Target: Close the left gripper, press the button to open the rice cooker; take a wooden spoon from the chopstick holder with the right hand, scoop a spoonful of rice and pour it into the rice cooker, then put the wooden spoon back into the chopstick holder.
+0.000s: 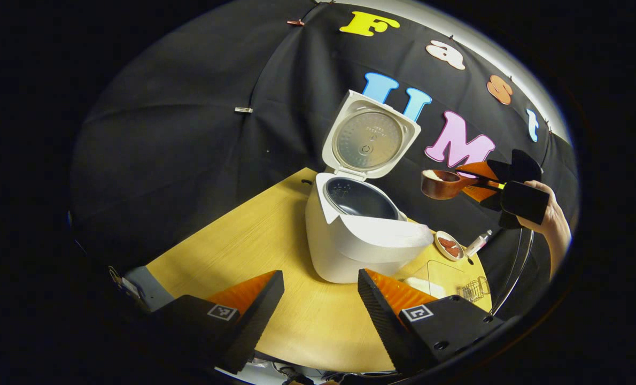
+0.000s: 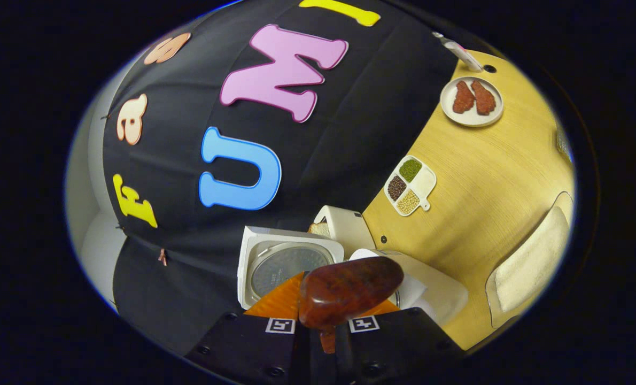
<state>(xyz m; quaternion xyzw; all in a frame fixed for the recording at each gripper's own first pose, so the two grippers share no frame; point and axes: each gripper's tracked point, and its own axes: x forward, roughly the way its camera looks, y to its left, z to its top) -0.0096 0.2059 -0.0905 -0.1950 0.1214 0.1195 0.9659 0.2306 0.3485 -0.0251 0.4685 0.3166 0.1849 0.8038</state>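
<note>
1. Above and to the right of the rice cooker (image 1: 358, 230), the right gripper (image 1: 502, 187) held the wooden spoon (image 1: 440, 184) by its handle, both fingers clamped on it, bowl level with white rice in it.
2. Left gripper (image 1: 318, 299) hung back over the table (image 1: 254, 246), jaws spread wide, nothing in them.
3. Cooker lid (image 1: 369, 136) stood fully open; inner pot (image 1: 361, 199) looked dark, contents unclear.
4. Judgement: carry the spoon left until its bowl sits over the pot, keep it level, then roll the wrist slowly. Tipping early risks grains on the rim.
5. Right gripper view: divided dish (image 2: 410, 185) held three sorts of grain, green, dark, pale; round plate (image 2: 471, 100) held two reddish pieces.
</note>
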